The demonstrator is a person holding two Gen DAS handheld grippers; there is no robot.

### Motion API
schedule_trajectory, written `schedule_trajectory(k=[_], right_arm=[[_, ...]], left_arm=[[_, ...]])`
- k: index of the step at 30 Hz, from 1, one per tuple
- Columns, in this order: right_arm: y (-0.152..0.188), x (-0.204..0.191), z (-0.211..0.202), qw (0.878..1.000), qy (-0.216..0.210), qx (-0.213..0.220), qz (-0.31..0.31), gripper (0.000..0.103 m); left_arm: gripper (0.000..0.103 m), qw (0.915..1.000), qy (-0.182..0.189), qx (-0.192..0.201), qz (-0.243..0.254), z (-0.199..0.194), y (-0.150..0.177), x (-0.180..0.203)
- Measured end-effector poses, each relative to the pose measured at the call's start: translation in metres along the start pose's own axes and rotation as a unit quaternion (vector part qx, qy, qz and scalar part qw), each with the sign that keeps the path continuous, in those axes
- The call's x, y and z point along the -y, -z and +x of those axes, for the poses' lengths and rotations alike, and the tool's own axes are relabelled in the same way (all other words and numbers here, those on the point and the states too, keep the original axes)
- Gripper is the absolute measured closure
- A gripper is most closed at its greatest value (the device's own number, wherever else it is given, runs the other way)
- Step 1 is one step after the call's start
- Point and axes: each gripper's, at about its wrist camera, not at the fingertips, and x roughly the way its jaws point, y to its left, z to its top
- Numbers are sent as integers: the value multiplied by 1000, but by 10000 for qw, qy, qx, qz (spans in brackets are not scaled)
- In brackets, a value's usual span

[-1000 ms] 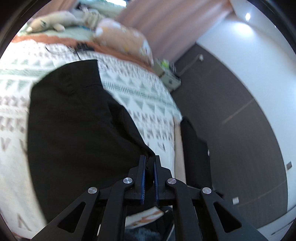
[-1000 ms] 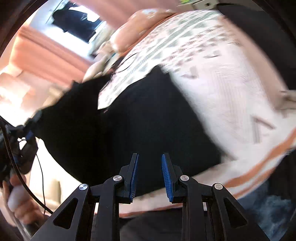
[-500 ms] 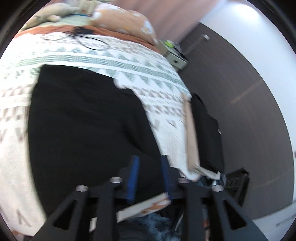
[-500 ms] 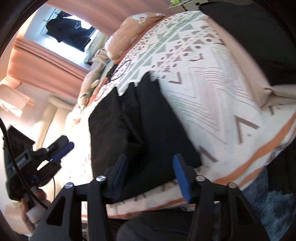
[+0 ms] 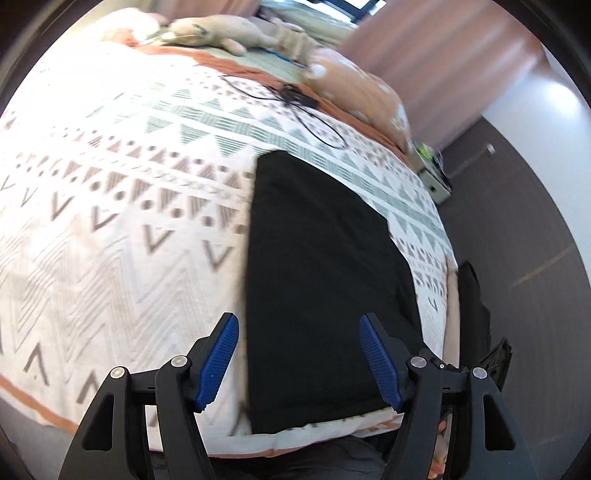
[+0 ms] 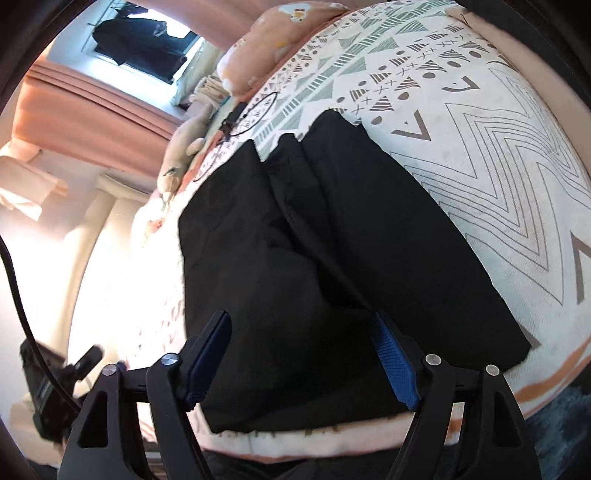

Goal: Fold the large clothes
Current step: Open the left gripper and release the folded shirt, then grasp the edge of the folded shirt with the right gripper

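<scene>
A large black garment [image 5: 321,280] lies folded flat on the patterned bedspread [image 5: 110,229], reaching to the near edge of the bed. In the right wrist view the garment [image 6: 332,258] shows overlapping folded layers with a ridge down its middle. My left gripper [image 5: 299,354] is open and empty, hovering above the garment's near end. My right gripper [image 6: 301,354] is open and empty, above the garment's near edge.
An orange pillow [image 5: 362,92], a plush toy [image 5: 210,35] and a black cable [image 5: 306,110] lie at the head of the bed. A dark wall panel [image 5: 535,240] and a bedside unit [image 5: 436,181] stand to the right. A window with pink curtains [image 6: 92,110] is at left.
Both grippers have opened wide; the left one let go of the garment's corner and swung left. The garment now lies flat and folded, seen closer in both views.
</scene>
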Motion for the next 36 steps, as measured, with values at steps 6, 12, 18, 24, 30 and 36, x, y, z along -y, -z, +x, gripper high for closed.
schedule_trajectory(k=[6, 12, 18, 24, 30, 36], right_arm=[[0, -9, -9, 9995, -151, 46, -256, 89], [-1, -20, -34, 9976, -395, 278, -488, 92], [-5, -2, -54, 9971, -497, 456, -346, 93], [0, 34, -53, 9980, -526, 353, -34, 93], [2, 48, -55, 9978, -564, 344, 5, 93], [9, 64, -57, 9970, -699, 322, 128, 94]], left_arm=[[34, 9995, 25, -17, -307, -5, 0, -22], [34, 9994, 50, -58, -331, -5, 3, -20], [34, 9997, 39, -136, -215, 5, 8, -9], [34, 9997, -16, -181, -162, 20, 13, -3], [34, 9984, -89, -523, -180, 45, 19, -4], [34, 9968, -98, -789, 38, 72, 31, 6]])
